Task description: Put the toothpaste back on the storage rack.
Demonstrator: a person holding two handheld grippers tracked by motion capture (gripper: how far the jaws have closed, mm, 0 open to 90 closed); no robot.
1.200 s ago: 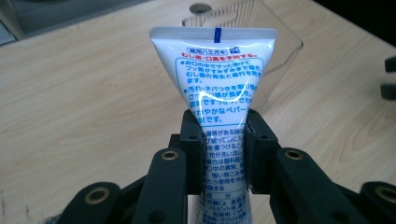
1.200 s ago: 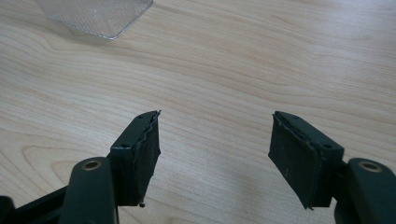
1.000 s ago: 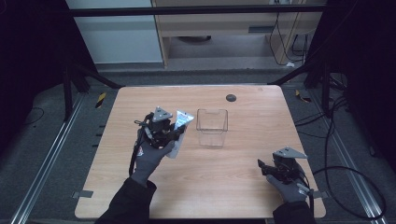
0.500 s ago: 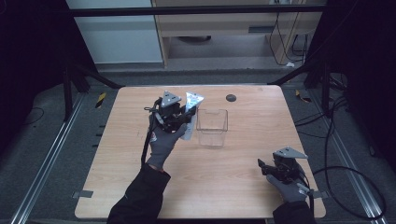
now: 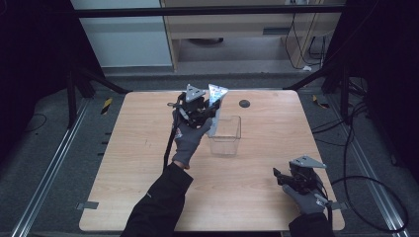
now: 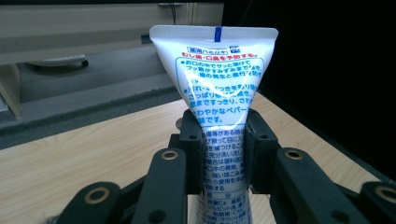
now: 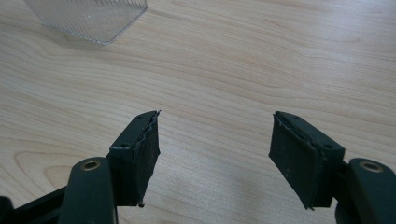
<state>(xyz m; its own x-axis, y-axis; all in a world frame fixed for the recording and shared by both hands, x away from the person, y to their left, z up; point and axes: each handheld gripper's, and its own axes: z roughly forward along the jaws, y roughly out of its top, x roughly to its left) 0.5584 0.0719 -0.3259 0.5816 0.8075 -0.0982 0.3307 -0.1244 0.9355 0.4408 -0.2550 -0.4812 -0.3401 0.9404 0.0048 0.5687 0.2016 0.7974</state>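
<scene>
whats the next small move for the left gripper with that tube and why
Probably carry the tube a little to the right and lower it into the clear box. The left gripper is shut on it, crimped end up, held beside the box's left rim, and the box looks empty.

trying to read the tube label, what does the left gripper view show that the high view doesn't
Left gripper view: the blue and red print on the white tube is visible, with a blue mark at its crimped end, and the black jaws pinch it from both sides.

High view: the clear container beside the left gripper, a dark disc near the table's far edge, and the right gripper low at the near right corner.

Both: the held tube, flat end up, and the wooden table.
</scene>
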